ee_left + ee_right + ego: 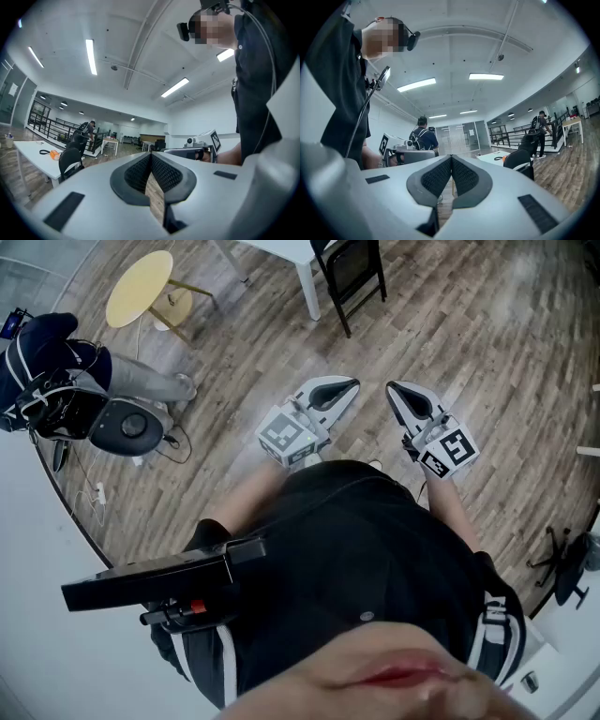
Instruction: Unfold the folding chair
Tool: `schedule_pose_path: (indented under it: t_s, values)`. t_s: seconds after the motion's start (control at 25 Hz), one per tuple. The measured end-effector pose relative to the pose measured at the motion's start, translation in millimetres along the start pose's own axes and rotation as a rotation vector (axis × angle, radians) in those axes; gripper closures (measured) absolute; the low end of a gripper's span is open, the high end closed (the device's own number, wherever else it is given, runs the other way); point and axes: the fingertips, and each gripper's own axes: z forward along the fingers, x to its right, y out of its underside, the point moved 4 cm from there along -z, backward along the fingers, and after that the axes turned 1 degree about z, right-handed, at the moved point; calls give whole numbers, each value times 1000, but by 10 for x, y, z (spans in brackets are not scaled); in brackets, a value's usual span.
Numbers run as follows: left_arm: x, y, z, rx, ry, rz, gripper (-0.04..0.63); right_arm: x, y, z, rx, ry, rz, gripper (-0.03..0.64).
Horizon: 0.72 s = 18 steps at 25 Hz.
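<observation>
The black folding chair [356, 273] stands at the far end of the wooden floor, beside a white table [302, 268], and I cannot tell how far it is folded. My left gripper [353, 383] and right gripper [392, 387] are held side by side in front of my body, well short of the chair. Both are shut with nothing between the pads. In the left gripper view its jaws [151, 161] meet, with a black chair [70, 158] at a white table far off. The right gripper view shows shut jaws [451, 165] and the same chair [520, 159].
A yellow round side table [141, 287] stands at the far left. A dark backpack [47, 357] and a grey round device [127, 423] with cables lie at the left wall. An office chair base [562, 563] is at the right. A person with a backpack [423, 136] stands ahead.
</observation>
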Motion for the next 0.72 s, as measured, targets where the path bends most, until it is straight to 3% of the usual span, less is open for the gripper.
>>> schedule_pose_path:
  t_s: [0.36, 0.56, 0.72]
  values:
    - [-124, 32, -157, 21, -86, 2, 591, -35, 79, 72, -1, -2, -10, 609]
    - [-169, 73, -228, 23, -121, -3, 591, -68, 41, 47, 58, -28, 24, 609]
    - [-123, 76, -322, 15, -98, -7, 591, -246, 45, 30, 85, -89, -30, 609]
